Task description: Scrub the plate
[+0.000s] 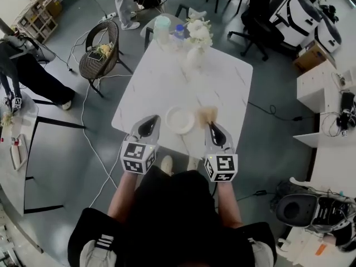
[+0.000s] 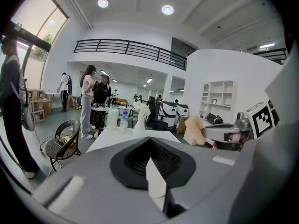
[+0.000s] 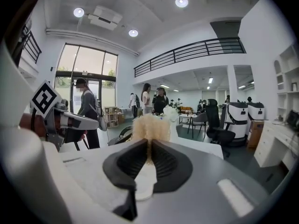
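Note:
A white round plate (image 1: 179,119) lies near the front edge of the white marble table (image 1: 167,77). My right gripper (image 1: 211,125) is shut on a tan fluffy scrubber (image 1: 207,114), held just right of the plate. The right gripper view shows the scrubber (image 3: 150,126) sticking up from between the closed jaws of the right gripper (image 3: 149,144). My left gripper (image 1: 153,118) hovers just left of the plate, apart from it. In its own view the left gripper (image 2: 150,143) is shut with nothing between the jaws, and the scrubber (image 2: 194,130) shows off to the right.
A vase of white flowers (image 1: 198,39), a clear pitcher (image 1: 162,30) and a bottle (image 1: 178,32) stand at the table's far end. A wicker chair (image 1: 100,52) sits at the far left. People stand around the room, and an office chair (image 1: 261,32) is at the far right.

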Motion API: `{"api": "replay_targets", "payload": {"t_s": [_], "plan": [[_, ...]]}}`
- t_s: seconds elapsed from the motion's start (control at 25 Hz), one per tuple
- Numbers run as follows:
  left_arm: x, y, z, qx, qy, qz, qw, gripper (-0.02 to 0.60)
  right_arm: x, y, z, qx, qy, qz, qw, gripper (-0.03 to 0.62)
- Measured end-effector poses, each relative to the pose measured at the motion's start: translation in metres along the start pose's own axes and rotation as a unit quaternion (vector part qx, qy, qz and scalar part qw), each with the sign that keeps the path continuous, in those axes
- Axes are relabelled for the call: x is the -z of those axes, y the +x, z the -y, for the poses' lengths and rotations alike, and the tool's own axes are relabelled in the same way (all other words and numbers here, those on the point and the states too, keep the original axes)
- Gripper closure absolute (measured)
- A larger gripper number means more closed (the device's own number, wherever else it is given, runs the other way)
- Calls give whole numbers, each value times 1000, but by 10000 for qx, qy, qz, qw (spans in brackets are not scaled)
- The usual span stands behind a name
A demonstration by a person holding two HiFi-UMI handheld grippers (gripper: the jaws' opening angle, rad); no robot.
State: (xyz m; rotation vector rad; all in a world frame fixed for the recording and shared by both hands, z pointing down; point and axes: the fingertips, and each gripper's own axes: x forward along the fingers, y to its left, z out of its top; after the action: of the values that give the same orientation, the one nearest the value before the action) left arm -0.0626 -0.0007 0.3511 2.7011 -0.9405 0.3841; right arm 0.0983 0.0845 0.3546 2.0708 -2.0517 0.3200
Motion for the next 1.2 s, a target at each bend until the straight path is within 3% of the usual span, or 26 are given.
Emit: {"api": "replay_targets", "payload": {"t_s": [0.4,1.2], "plan": [[-16,-29,10,340,239,273,9988,574,-6,-39,-16,396,130,251,9988,565],[-14,-30,8,543,311,244,9977,574,-6,-39,-27,548,172,314,9979,565]]}}
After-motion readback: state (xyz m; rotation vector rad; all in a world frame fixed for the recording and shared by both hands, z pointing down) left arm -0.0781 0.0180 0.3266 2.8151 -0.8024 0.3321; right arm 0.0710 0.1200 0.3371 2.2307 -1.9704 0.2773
